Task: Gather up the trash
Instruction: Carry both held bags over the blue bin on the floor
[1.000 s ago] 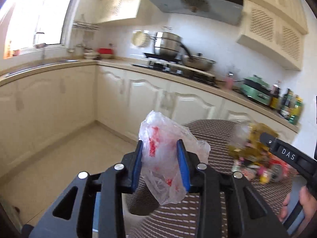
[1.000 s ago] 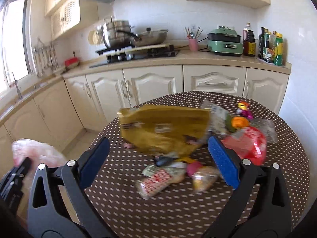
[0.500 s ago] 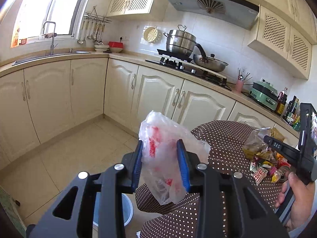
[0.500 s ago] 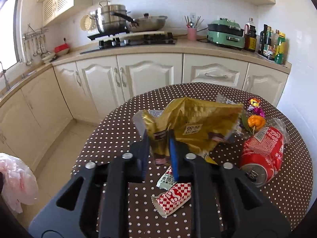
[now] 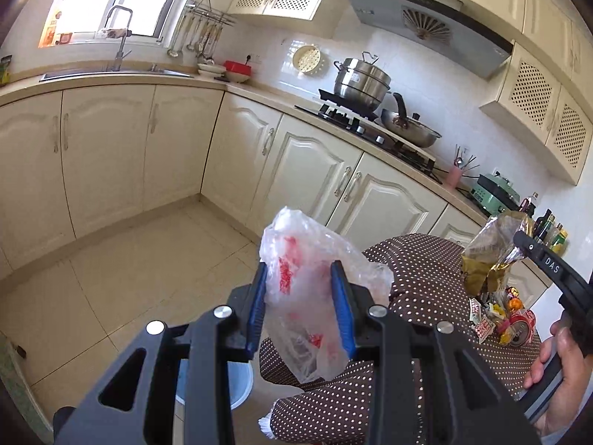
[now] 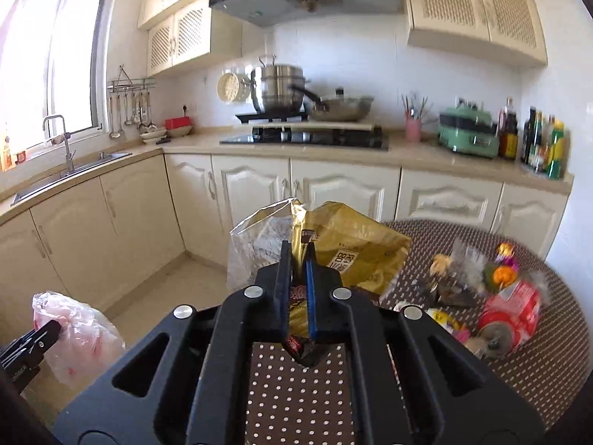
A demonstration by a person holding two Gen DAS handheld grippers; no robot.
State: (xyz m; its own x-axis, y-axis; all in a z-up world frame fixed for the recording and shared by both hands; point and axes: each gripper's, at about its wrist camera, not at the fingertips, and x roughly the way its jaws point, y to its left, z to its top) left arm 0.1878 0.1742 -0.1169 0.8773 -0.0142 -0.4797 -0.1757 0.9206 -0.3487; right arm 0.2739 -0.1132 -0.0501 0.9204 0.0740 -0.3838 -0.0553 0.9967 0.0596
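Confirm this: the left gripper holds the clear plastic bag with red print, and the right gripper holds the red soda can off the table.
Not quite. The right gripper is shut on the gold snack bag, not the can; the right wrist view shows the red soda can lying on the dotted table. The left gripper does hold the clear plastic bag with red print.

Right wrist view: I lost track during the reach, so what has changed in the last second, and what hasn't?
The right tongs, wide open a second ago, closed on the gold snack bag and lifted it off the dotted table. The left tongs kept their grip on the clear plastic bag. The red can and small wrappers stayed on the table.
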